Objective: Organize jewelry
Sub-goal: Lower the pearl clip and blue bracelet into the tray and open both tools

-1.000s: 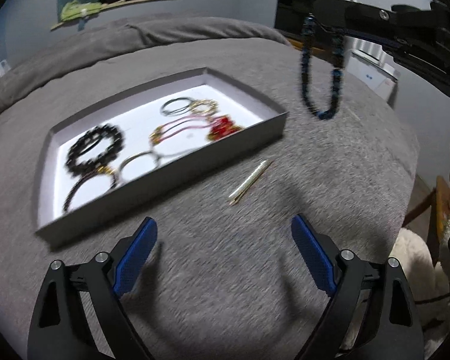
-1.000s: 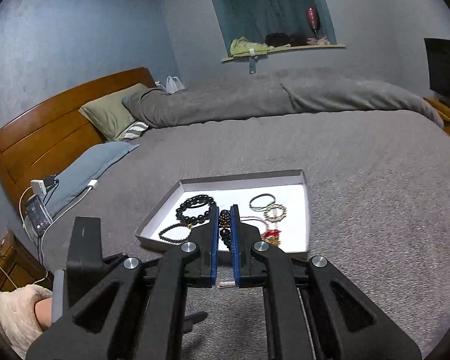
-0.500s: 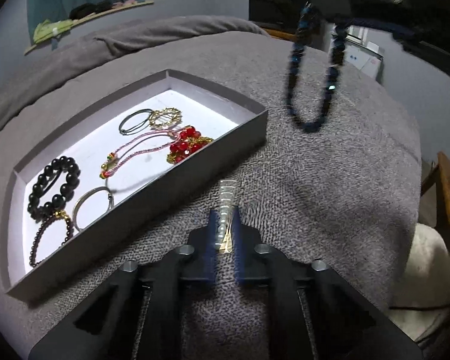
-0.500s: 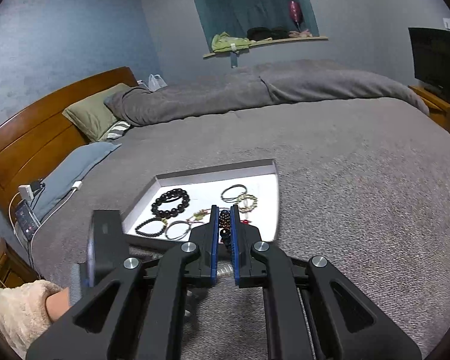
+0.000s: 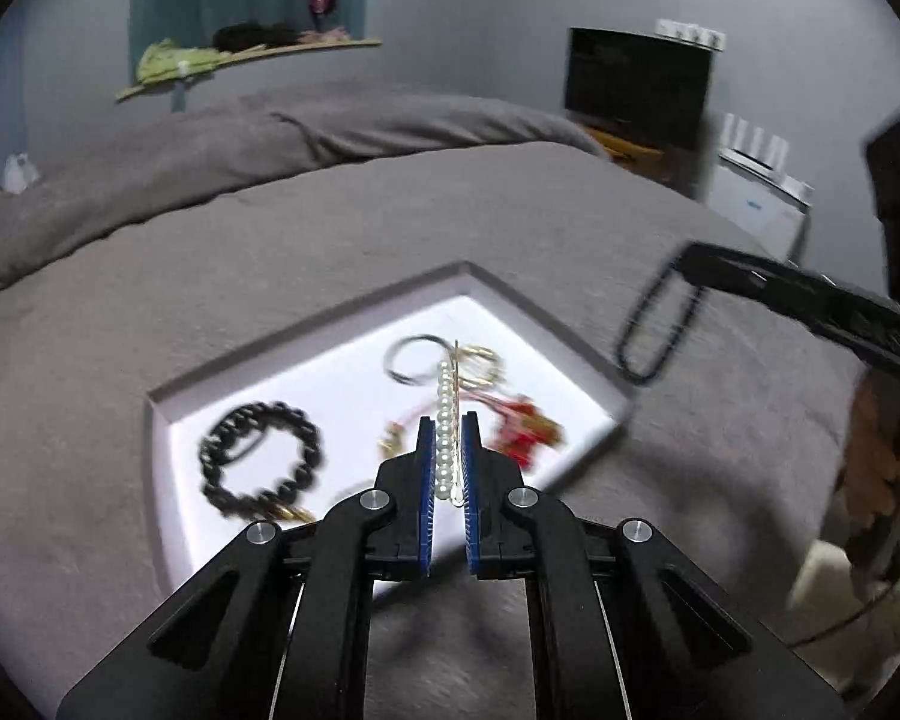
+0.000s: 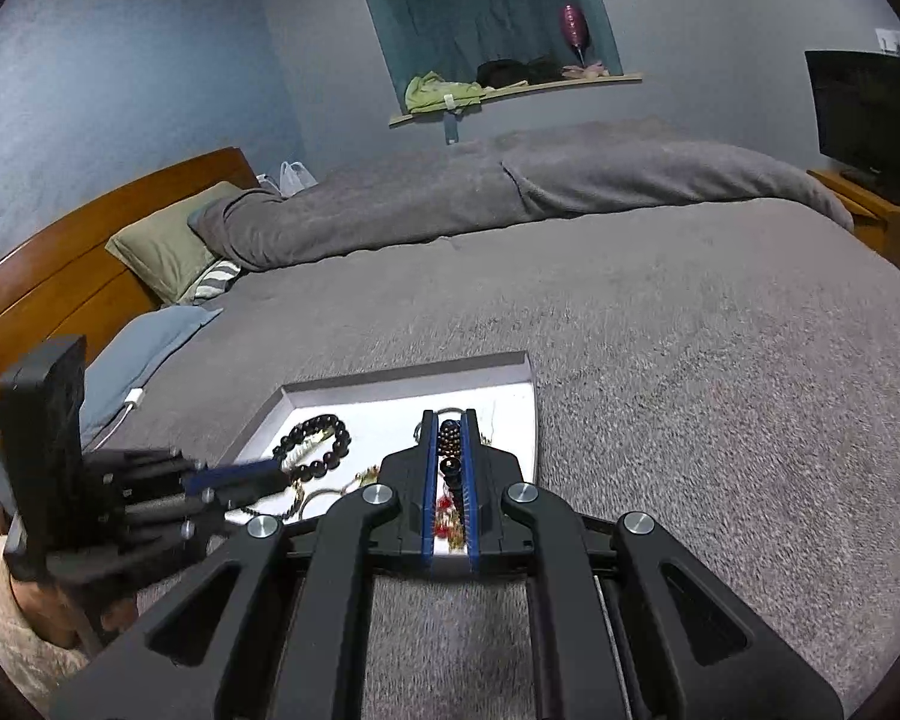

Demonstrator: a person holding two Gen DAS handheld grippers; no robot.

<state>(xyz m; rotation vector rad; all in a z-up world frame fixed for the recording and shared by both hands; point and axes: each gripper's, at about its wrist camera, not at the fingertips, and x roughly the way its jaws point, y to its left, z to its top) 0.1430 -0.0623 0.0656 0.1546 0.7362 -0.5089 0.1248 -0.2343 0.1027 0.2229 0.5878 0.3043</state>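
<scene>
My left gripper point(image 5: 448, 429) is shut on a pearl hair clip point(image 5: 446, 420) and holds it above the grey tray point(image 5: 510, 294) with a white floor. The tray holds a black bead bracelet point(image 5: 258, 459), a dark ring bangle point(image 5: 411, 357), a gold bracelet point(image 5: 480, 363) and a red bead piece point(image 5: 525, 426). My right gripper point(image 6: 449, 423) is shut on a dark bead bracelet point(image 6: 448, 441), seen hanging as a loop point(image 5: 657, 336) over the tray's right corner. The tray also shows in the right wrist view point(image 6: 390, 393).
The tray lies on a grey bedspread point(image 6: 690, 360). Pillows point(image 6: 162, 252) and a wooden headboard point(image 6: 60, 264) are at the left. A dark screen point(image 5: 639, 81) stands on a wooden stand at the right. A wall shelf point(image 6: 510, 90) holds clothes.
My left gripper closed on the pearl hair clip that lay on the bedspread, lifted it and carried it over the tray. My right gripper moved toward the tray with the dark bracelet.
</scene>
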